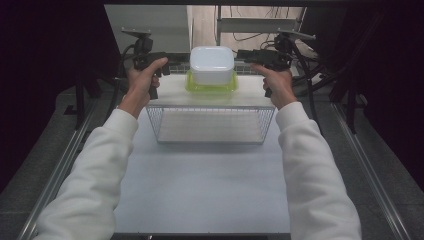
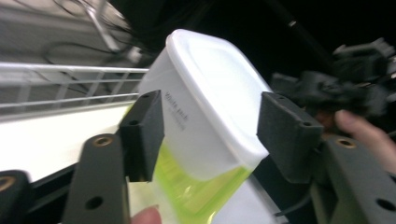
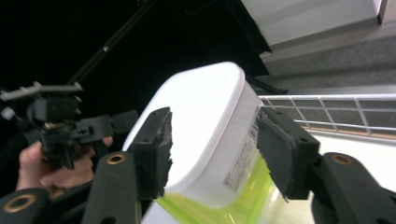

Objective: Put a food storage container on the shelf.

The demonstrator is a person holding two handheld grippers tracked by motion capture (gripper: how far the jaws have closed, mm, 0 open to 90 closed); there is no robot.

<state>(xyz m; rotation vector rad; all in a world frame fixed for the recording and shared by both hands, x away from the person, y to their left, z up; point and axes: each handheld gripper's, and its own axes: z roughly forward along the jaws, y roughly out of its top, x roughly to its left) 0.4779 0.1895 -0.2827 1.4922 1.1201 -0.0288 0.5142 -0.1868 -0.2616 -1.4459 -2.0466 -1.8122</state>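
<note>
A white lidded container (image 1: 212,64) sits stacked on a yellow-green container (image 1: 211,85) at the far middle of the table. My left gripper (image 1: 172,65) is held level just left of the stack and my right gripper (image 1: 241,54) just right of it, each pointing inward. In the left gripper view the black pads (image 2: 142,133) stand wide apart with the white container (image 2: 210,107) framed between them. The right gripper (image 3: 214,114) likewise has its jaws spread either side of the white container (image 3: 205,140). I see neither gripper's pads pressing on it.
A wire basket (image 1: 210,125) with nothing in it stands just in front of the stack. The white tabletop (image 1: 200,190) stretches toward me between my white sleeves. Metal rails run along both table sides, with dark frames and cables behind.
</note>
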